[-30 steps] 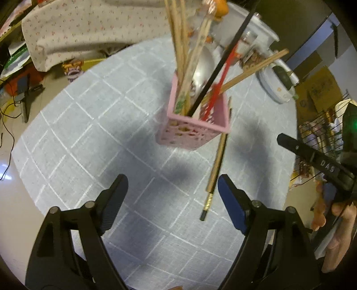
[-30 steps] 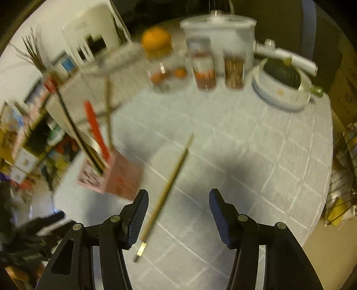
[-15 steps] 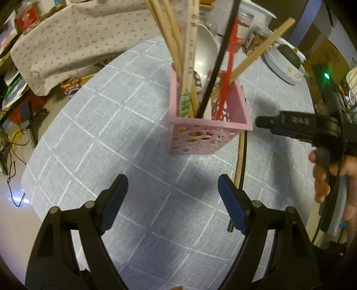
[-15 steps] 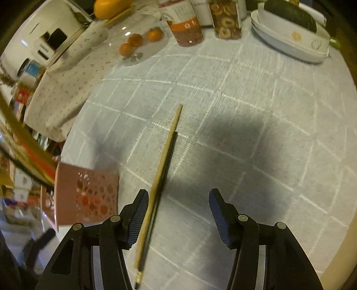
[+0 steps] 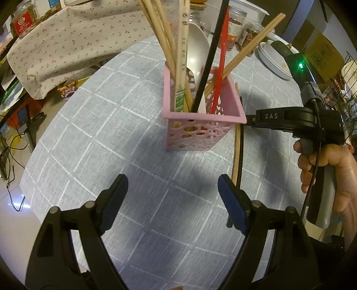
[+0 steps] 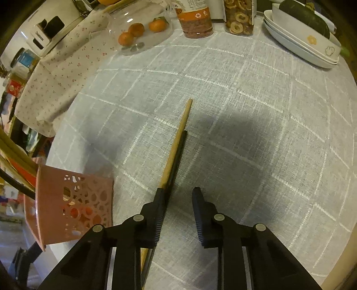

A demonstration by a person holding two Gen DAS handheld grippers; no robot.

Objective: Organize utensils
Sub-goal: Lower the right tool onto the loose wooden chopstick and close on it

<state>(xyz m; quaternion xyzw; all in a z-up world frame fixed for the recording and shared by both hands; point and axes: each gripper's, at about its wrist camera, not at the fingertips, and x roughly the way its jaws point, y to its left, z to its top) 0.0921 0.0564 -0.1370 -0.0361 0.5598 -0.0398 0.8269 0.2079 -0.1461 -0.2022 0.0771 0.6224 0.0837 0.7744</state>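
Right tongs (image 6: 178,200) are down at the tabletop (image 6: 256,111), jaws closing. The wooden chopstick (image 6: 178,138) and a black chopstick (image 6: 179,151) lie side by side on the grey checked cloth; both run under the left finger (image 6: 159,207) of these tongs, not clearly between the two pads. Gap between the fingers is bare cloth, so nothing gripped yet as far as we can see.

From the left wrist view the same pair (image 5: 237,151) lies just beside the pink basket (image 5: 200,125), on its right side, running toward the camera. The right-hand tool (image 5: 285,118) reaches in level with the basket rim, a person's hand (image 5: 328,174) wrapped on its grip.

Left tongs (image 5: 171,196) hang over bare tabletop in front of the basket, spread wide, holding nothing.

The basket stands upright and carries several wooden chopsticks (image 5: 160,29), a black one (image 5: 212,51), a red one (image 5: 221,58), a paper-sleeved pair (image 5: 181,58) and a white spoon (image 5: 196,46).

Far edge of the tabletop: jars (image 6: 196,20), oranges (image 6: 136,31) under a glass cover, stacked white dishes (image 6: 299,42).
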